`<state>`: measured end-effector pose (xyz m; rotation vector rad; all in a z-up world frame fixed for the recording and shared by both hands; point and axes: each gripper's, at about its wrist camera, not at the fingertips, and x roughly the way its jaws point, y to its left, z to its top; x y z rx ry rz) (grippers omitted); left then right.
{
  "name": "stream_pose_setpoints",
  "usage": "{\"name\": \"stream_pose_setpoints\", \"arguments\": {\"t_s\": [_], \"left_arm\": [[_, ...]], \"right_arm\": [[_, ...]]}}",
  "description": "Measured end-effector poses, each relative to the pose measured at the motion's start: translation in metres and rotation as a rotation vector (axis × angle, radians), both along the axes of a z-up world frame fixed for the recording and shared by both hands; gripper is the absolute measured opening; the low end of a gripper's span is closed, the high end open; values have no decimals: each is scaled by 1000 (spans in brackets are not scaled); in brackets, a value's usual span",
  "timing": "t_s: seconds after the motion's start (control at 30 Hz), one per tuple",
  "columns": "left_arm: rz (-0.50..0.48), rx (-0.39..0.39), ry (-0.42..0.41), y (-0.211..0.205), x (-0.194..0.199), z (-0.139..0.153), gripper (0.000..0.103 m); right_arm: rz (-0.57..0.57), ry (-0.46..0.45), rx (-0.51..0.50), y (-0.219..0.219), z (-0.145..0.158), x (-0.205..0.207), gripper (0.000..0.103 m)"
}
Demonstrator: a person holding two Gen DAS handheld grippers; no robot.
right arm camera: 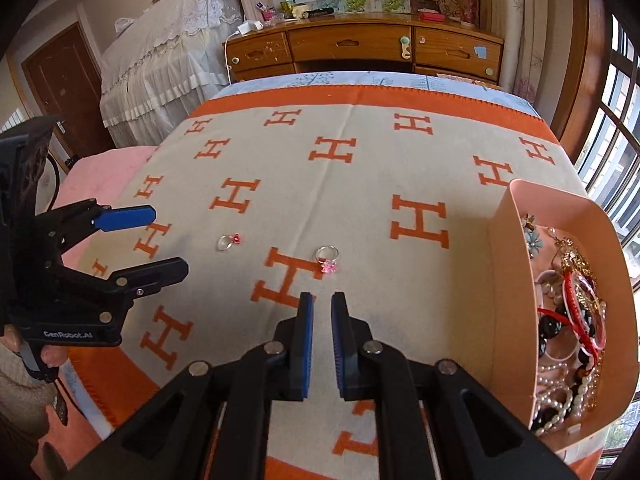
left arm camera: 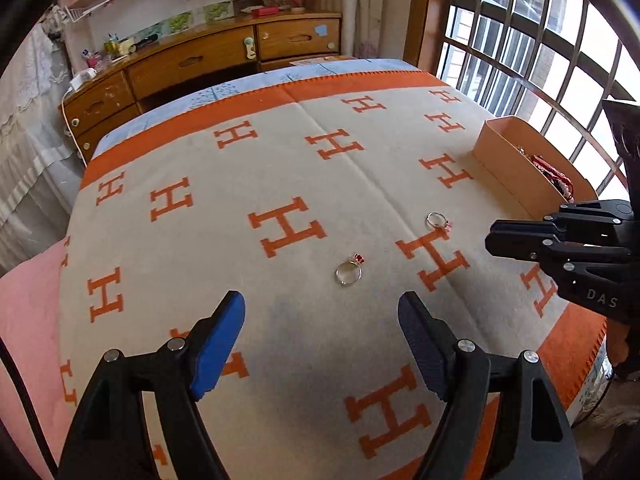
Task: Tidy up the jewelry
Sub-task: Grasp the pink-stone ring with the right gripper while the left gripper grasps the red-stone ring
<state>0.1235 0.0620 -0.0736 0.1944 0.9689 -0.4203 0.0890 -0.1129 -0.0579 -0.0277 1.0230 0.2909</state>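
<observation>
Left gripper (left arm camera: pixel 320 312) wide, right gripper (right arm camera: pixel 322 304) narrow, empty; mid-blanket rings (left arm camera: pixel 349 271) look light, stiff, slippery, so pinch across band.

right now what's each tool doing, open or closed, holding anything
Left tool: open wide, holding nothing.
Right tool: nearly closed with a narrow gap, holding nothing.

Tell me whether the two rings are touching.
Apart. The right wrist view shows bare blanket between the red-stone ring and the pink-flower ring.

red-stone ring (left arm camera: pixel 349 270) | pink-flower ring (right arm camera: pixel 327 257) | flat, apart; jewelry (right arm camera: pixel 568 320) boxed
</observation>
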Motion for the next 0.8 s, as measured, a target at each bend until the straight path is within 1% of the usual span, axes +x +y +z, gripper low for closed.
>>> {"name": "stream_pose_setpoints", "arguments": {"t_s": [0.2,0.27,0.33,0.47,0.67,0.8], "left_arm": [[-33,-15,18,-5,17,-6,77],[-43,-25,23,-5,20,-5,78],[-58,-24,29,-7,23,-6,78],[-97,8,24,-14,24,-9,78],[-183,56,-8,-25,25,-10,78],[-230,84,-14,-29,29,-13,76]], "right_arm": [[3,22,-12,5,-18,13,10],[10,6,-16,8,-18,15,15],[19,-6,-19,11,-18,16,19],[28,-23,-37,15,-18,17,20],[25,-33,-7,10,-19,22,20],[39,-54,-24,12,-20,21,20]]}}
